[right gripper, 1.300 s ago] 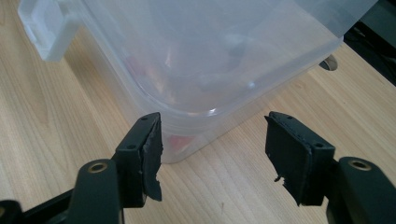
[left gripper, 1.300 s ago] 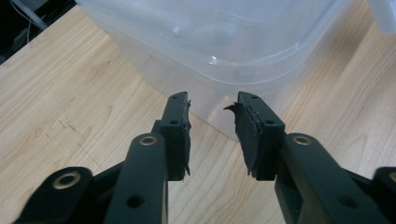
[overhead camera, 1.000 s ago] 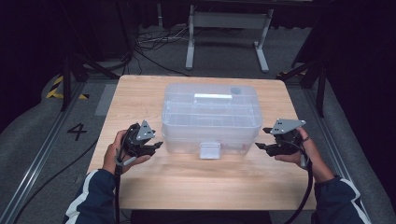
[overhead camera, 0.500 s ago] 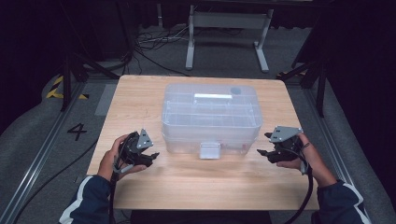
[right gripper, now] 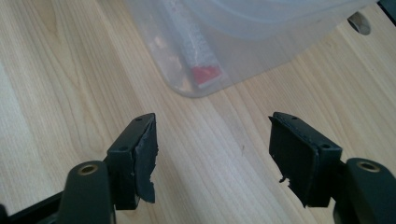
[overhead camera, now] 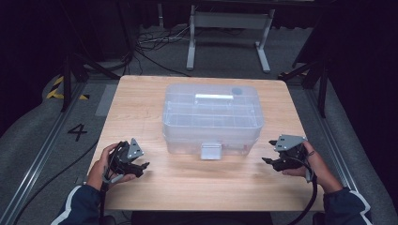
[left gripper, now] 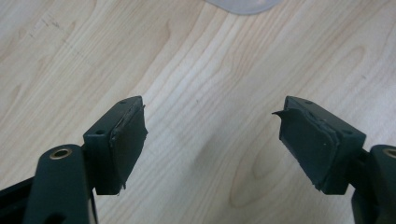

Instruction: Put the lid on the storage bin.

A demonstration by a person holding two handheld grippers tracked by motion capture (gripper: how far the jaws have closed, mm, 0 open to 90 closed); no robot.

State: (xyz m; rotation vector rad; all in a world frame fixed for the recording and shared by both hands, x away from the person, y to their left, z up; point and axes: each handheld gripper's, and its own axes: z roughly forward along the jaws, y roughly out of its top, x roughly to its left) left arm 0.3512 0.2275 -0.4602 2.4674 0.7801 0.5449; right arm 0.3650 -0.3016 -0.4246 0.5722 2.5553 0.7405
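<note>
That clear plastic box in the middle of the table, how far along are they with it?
Done: the clear plastic box sits closed on the wooden table, its front latch down. In hand: nothing; the left gripper and right gripper flank the box, apart from it, jaws just opened with only bare wood between them. Left: probably any further handling of the box.

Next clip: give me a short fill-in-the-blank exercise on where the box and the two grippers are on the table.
1. The clear plastic box rests on a table made of ____.
2. The box's lid is ____.
3. The left gripper has ____ between its jaws.
4. Seen from the high view, the right gripper is on the ____ side of the box.

Missing words: wood; shut; nothing; right
</note>
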